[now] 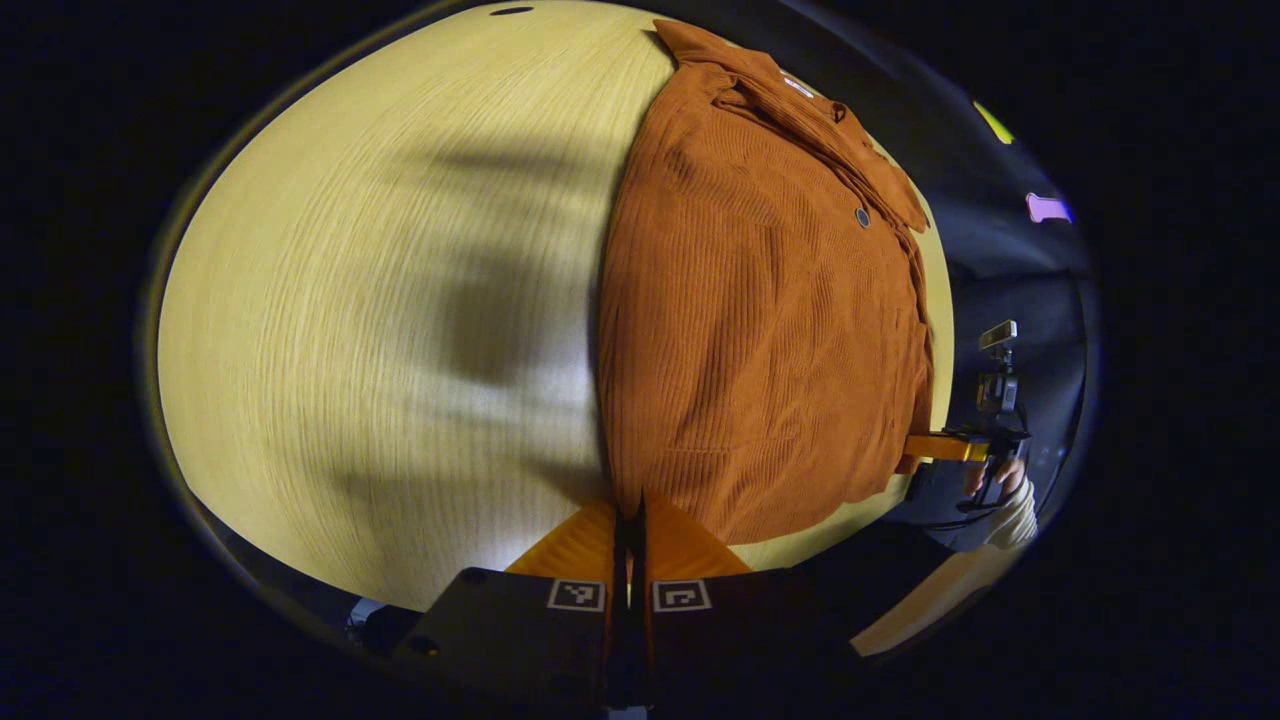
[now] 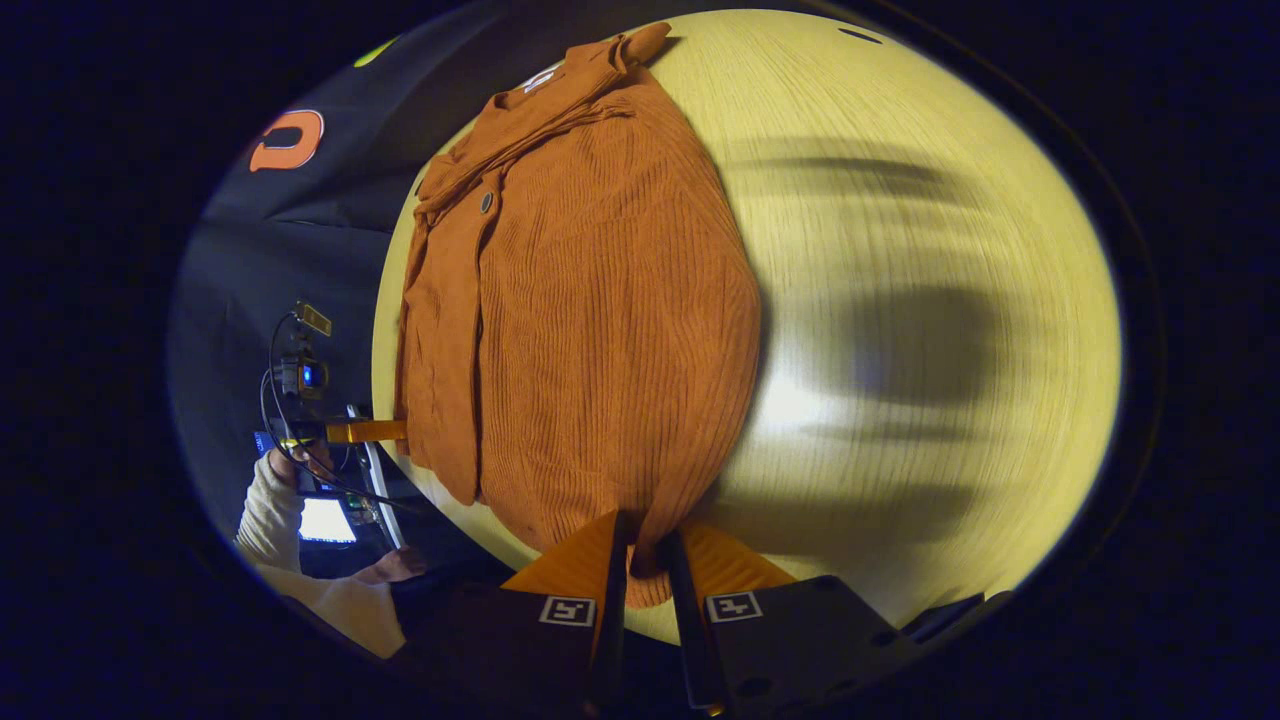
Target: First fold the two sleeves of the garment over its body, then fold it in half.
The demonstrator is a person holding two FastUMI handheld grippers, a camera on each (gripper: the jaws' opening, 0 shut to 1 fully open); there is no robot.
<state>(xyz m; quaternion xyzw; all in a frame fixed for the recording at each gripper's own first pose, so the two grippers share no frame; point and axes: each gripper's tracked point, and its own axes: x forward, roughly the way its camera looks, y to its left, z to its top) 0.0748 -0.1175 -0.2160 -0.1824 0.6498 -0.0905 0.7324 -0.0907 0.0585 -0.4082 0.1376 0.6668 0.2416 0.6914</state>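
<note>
We pinch the shirt hem at six o'clock: left gripper and right gripper both clamped narrow on cloth.

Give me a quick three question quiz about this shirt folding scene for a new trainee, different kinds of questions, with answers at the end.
1. True or false: the orange garment lies on the wooden table.
2. Multiple choice: in the right gripper view, what sits between the right gripper fingers? A) a bunch of the garment's edge B) a button C) nothing
3. Short answer: in the left gripper view, how do the left gripper fingers stand?

Key
1. True.
2. A.
3. Closed together on the garment's near edge, with almost no gap between them.
</note>
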